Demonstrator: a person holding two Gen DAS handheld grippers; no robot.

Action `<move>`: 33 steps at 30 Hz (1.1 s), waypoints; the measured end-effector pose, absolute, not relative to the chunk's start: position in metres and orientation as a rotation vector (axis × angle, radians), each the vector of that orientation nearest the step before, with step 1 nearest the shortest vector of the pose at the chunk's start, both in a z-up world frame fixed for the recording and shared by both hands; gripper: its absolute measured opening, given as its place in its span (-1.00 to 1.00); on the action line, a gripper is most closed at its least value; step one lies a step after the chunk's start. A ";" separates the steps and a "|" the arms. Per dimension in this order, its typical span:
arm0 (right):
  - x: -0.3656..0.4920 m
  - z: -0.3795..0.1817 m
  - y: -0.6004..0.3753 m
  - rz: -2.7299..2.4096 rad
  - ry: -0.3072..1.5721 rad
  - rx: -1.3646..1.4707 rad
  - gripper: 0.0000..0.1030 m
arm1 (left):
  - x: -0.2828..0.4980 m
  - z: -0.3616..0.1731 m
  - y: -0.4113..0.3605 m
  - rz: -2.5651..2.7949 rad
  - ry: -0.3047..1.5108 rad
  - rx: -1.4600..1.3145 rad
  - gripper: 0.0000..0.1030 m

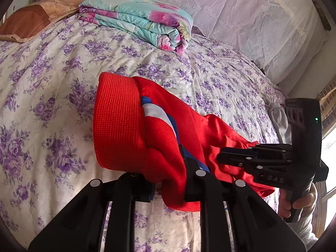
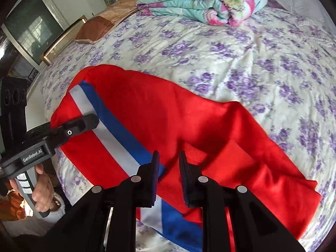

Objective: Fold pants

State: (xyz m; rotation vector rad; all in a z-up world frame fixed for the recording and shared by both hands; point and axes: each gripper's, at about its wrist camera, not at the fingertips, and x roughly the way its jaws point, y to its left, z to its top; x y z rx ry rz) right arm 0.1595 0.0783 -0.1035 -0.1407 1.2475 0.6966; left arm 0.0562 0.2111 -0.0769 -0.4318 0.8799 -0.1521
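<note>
Gripping the pants point(image 2: 147, 109) mid-fold on the bed point(image 2: 241, 58), the left tool point(image 2: 94, 121) clamps cloth, while the right tool point(image 2: 168, 168) is narrowly parted, pinching nothing.

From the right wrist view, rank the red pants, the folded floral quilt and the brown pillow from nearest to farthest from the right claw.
1. Red pants: directly under the right claw, its ribbed band between the fingers.
2. Brown pillow: far up the bed, to the upper left.
3. Folded floral quilt: at the far end, top centre. The pillow and the quilt are too close to call.
</note>
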 end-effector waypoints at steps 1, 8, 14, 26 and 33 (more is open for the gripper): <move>0.165 -0.116 0.084 0.680 1.281 -0.146 -0.66 | 0.055 -0.072 0.207 -0.149 0.872 -0.410 -0.69; 0.168 -0.102 0.054 0.683 1.262 0.016 -0.64 | 0.056 -0.037 0.165 -0.148 0.833 -0.220 -0.69; 0.110 -0.012 -0.062 0.535 0.932 0.081 -0.55 | 0.060 -0.016 0.102 -0.208 0.799 -0.056 -0.70; 0.016 -0.060 -0.246 0.262 0.843 0.342 -0.28 | 0.066 -0.117 -0.116 -0.434 1.066 0.358 -0.70; 0.033 -0.078 -0.231 0.319 0.890 0.314 -0.28 | 0.022 -0.075 -0.121 -0.478 0.956 0.400 -0.06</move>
